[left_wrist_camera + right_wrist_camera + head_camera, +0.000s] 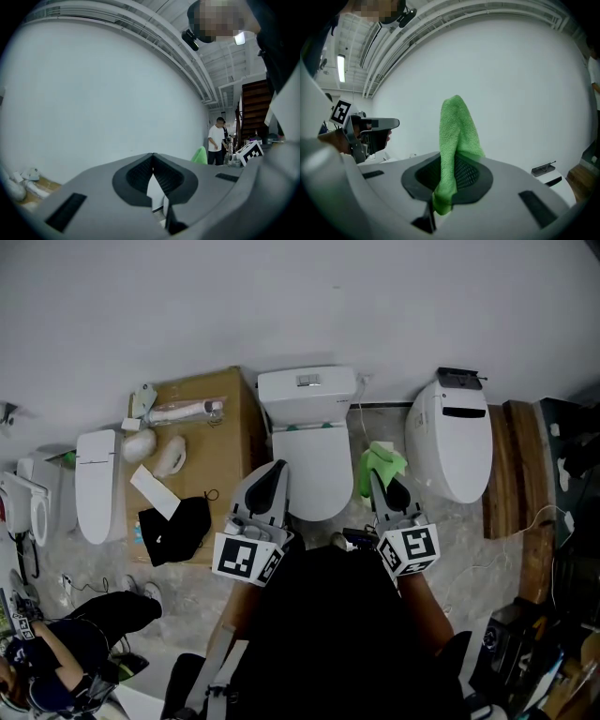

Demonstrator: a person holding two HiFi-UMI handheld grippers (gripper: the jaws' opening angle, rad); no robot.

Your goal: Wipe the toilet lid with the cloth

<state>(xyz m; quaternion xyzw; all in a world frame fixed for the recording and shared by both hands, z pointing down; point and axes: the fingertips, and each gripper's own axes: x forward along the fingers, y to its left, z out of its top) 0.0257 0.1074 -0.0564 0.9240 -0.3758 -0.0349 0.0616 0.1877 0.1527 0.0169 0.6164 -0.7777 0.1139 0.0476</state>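
The white toilet (314, 460) stands against the wall with its lid (317, 486) down. My right gripper (378, 476) hovers just right of the bowl, shut on a green cloth (381, 465) that sticks up past its jaws. In the right gripper view the cloth (457, 136) hangs pinched between the dark pads, with the gripper (452, 161) tilted up at the wall. My left gripper (277, 470) is held over the lid's left edge. Its jaws (152, 157) meet at the tips with nothing between them. The cloth (200, 155) shows at its right.
A cardboard box (230, 418) with a brush, bottle and black cloth (178, 529) stands left of the toilet. A second toilet (459, 442) stands at the right and a loose seat (94, 486) at the far left. People (216, 140) stand in the background.
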